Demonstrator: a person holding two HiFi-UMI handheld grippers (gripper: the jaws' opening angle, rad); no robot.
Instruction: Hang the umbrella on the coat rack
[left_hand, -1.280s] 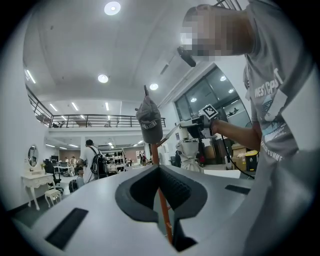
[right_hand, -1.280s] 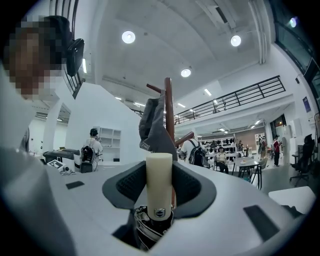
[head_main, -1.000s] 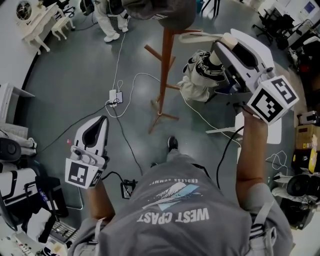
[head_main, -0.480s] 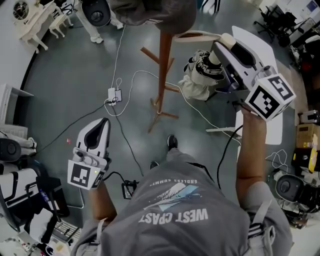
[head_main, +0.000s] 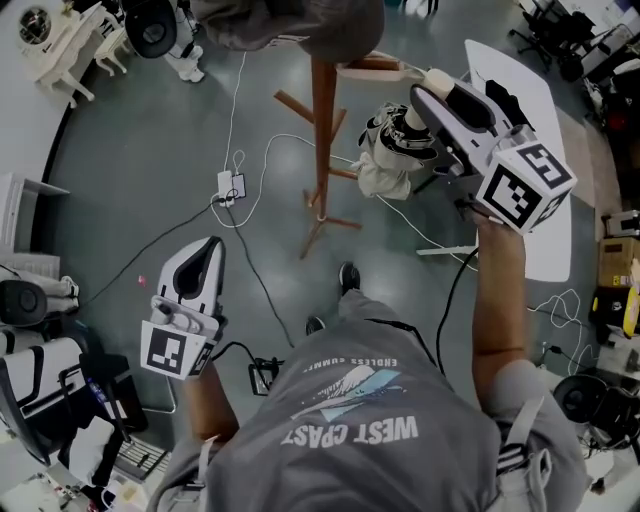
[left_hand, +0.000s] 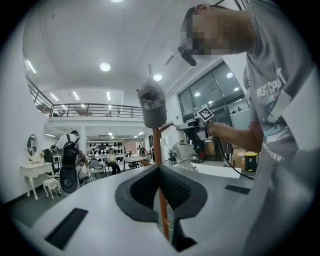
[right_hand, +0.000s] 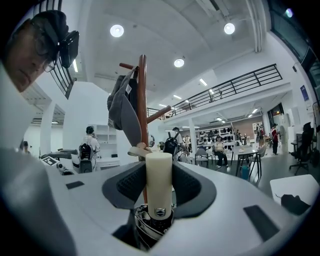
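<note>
Between the right gripper's (right_hand: 159, 175) jaws stands the cream handle of the umbrella (right_hand: 158, 185), clamped from both sides; its folded canopy bunches at the jaws' base. Just ahead of these jaws rises the brown pole of the coat rack (right_hand: 142, 100), a grey garment (right_hand: 125, 112) draped over its top, the umbrella near it and not yet hung. Well apart and lower, the left gripper (head_main: 200, 262) has its jaws closed together on nothing, pointing toward the same pole. Beneath both lies the floor (head_main: 150, 150), with a white cable (head_main: 240, 120) trailing past the rack's feet.
</note>
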